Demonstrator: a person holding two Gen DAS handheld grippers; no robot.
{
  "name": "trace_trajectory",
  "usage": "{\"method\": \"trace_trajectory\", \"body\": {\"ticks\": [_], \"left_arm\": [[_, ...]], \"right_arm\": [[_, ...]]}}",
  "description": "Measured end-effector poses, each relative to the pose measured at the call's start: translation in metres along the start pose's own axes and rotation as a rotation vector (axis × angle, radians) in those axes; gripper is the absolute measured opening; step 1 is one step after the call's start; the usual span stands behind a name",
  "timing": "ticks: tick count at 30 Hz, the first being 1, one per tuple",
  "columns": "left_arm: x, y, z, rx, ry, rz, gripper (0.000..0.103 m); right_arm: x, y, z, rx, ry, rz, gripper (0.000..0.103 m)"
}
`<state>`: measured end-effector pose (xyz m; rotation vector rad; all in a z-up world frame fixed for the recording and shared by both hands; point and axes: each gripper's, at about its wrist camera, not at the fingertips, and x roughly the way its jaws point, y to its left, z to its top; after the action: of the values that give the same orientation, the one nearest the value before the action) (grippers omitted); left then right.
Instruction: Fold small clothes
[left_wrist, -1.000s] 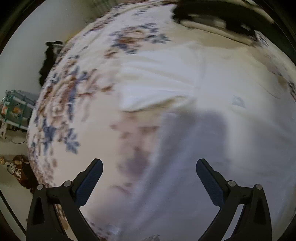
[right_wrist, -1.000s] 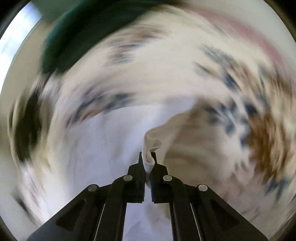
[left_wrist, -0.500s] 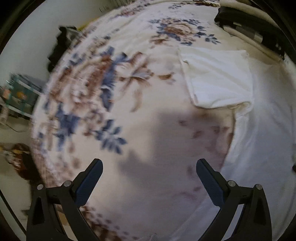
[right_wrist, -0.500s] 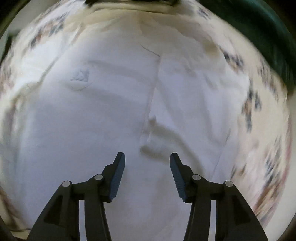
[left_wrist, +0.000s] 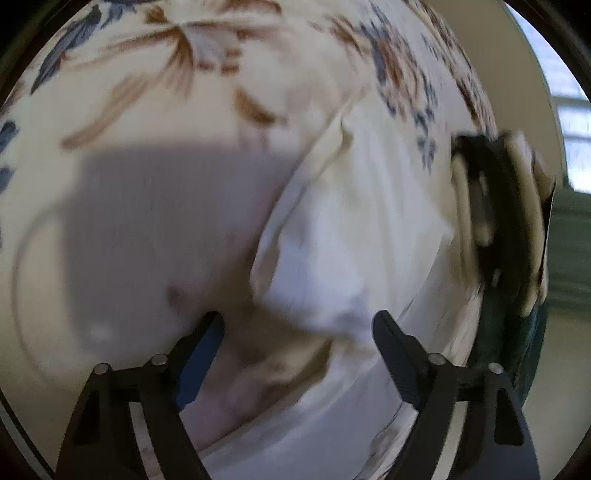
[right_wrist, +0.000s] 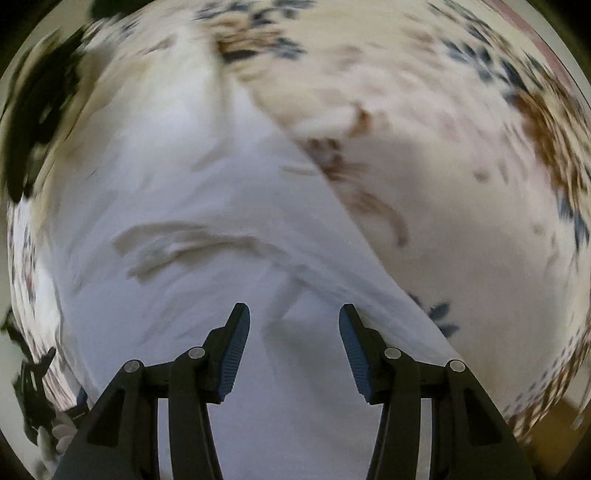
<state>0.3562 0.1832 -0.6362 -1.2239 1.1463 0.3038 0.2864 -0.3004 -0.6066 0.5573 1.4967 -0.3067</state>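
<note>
**Left wrist: both sets of fingers spread over the white shirt**

Left wrist view shows my left gripper (left_wrist: 297, 326) with its fingers spread wide and nothing between them. The picture is blurred. Just beyond my fingertips lies a folded flap of the white shirt (left_wrist: 332, 236), its edge running up and away toward the top of the view, with more of the same white cloth spreading below and to the right. The shirt lies on a bedspread (left_wrist: 155, 96) printed with brown and blue flowers. A broad grey shadow (left_wrist: 166, 221) falls across the bedspread to the left of the flap. At the far right sits a dark and cream bundle (left_wrist: 495, 221), too smeared for me to name; past it I see a pale wall and a bright window (left_wrist: 569, 110).

In the right wrist view my right gripper (right_wrist: 293, 326) is parted too, more narrowly, and grips nothing. Its fingers hover right over the shirt (right_wrist: 207, 206), which fills the lower left and middle of the view. A rumpled crease crosses the cloth ahead of my fingers. The shirt's edge runs diagonally from upper middle to lower right, and the flowered bedspread (right_wrist: 480, 184) shows beyond it. A dark blurred shape (right_wrist: 40, 110) sits at the upper left.
</note>
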Motion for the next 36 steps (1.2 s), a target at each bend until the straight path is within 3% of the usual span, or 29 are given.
{"method": "trace_trajectory", "body": {"ticks": [2,3,4,5,9,11,12,15,18,20,23,24,25,26,28,33,35,36], "left_arm": [[-0.002,-0.009,0.004,0.025,-0.033,0.034,0.036],[-0.002,-0.016,0.006,0.053,-0.048,0.048,0.027],[-0.001,-0.019,0.009,0.073,-0.059,0.053,0.008],[-0.002,-0.024,0.011,0.093,-0.074,0.061,0.004],[-0.015,-0.071,0.009,0.352,-0.191,0.118,0.003],[-0.014,-0.109,-0.012,0.572,-0.231,0.152,0.003],[-0.009,-0.131,-0.035,0.729,-0.235,0.162,0.003],[0.013,-0.165,-0.089,0.971,-0.189,0.17,0.003],[0.052,-0.187,-0.164,1.22,-0.095,0.187,0.003],[0.08,-0.189,-0.206,1.335,-0.016,0.226,0.008],[0.095,-0.178,-0.237,1.375,0.042,0.257,0.011],[0.097,-0.172,-0.242,1.375,0.064,0.279,0.018],[0.092,-0.167,-0.246,1.364,0.076,0.287,0.038],[0.089,-0.163,-0.245,1.344,0.091,0.283,0.053],[0.075,-0.151,-0.236,1.295,0.086,0.301,0.071],[0.03,-0.118,-0.222,1.241,0.019,0.386,0.078],[0.019,-0.109,-0.218,1.213,0.02,0.403,0.095],[0.012,-0.102,-0.217,1.2,0.025,0.413,0.096]], "right_arm": [[0.003,-0.003,-0.005,0.016,0.002,0.004,0.053],[0.005,-0.003,-0.009,0.014,0.003,0.002,0.053],[0.007,-0.002,-0.013,0.007,0.005,0.0,0.053],[0.008,0.0,-0.019,-0.004,0.005,-0.001,0.053],[0.01,0.001,-0.016,-0.044,0.004,-0.006,0.053],[0.01,0.003,-0.026,-0.052,0.0,-0.013,0.053],[0.009,-0.002,-0.025,-0.05,0.002,-0.016,0.053],[0.003,-0.011,-0.023,-0.028,0.021,-0.016,0.053],[-0.007,-0.027,-0.033,-0.007,0.029,-0.015,0.053],[-0.014,-0.034,-0.035,-0.004,0.029,-0.021,0.053],[-0.025,-0.038,-0.038,-0.007,0.027,-0.03,0.053],[-0.029,-0.043,-0.026,-0.01,0.027,-0.026,0.053],[-0.034,-0.041,-0.025,-0.015,0.026,-0.022,0.053],[-0.04,-0.043,-0.029,-0.025,0.025,-0.021,0.053],[-0.047,-0.051,-0.016,-0.044,0.029,-0.013,0.053],[-0.081,-0.066,0.003,-0.081,0.086,0.011,0.053],[-0.107,-0.073,0.008,-0.109,0.111,0.026,0.053],[-0.119,-0.079,0.01,-0.127,0.121,0.029,0.053]]}}
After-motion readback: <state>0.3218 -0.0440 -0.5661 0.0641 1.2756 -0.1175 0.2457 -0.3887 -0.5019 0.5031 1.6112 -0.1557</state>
